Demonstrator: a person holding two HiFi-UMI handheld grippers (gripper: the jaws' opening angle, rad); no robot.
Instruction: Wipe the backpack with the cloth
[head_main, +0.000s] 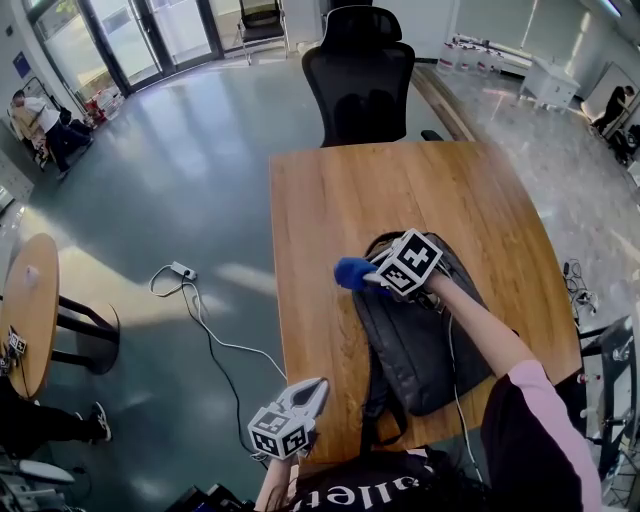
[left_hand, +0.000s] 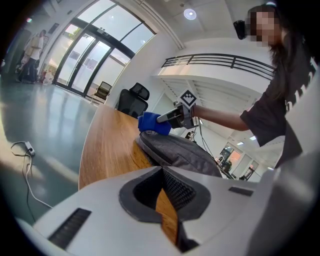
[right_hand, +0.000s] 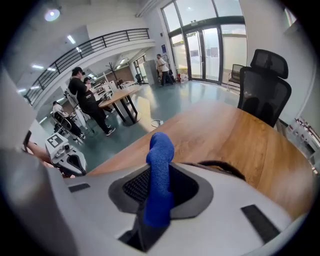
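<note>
At the far end of the backpack (head_main: 420, 345), our right gripper (head_main: 372, 279) has its jaws clamped on the blue cloth (head_main: 349, 272). In the right gripper view the cloth stands up between the pads as a thick folded roll, so the grip looks sound. The free end of that roll pokes out past the jaws, and from the left gripper view it seems to sit right on the pack's upper edge, by the dark carry handle (right_hand: 226, 170). The grey backpack lies flat on the wooden table (head_main: 330, 200), top end away from us and straps trailing toward the near edge. Our left gripper (head_main: 313, 388) hangs well apart from it all, low at the near left corner of the table. Its jaws are drawn together on nothing, with only a sliver of tabletop showing through. We judge this the wiping step itself, with the cloth placed at the top of the pack for a stroke. Next, we reckon, the cloth wants pressing down and drawing along the pack's face toward us, flat enough to sweep fabric, not skim it. The soft pack may slide or bunch, so the idle left gripper could come in to steady it.
</note>
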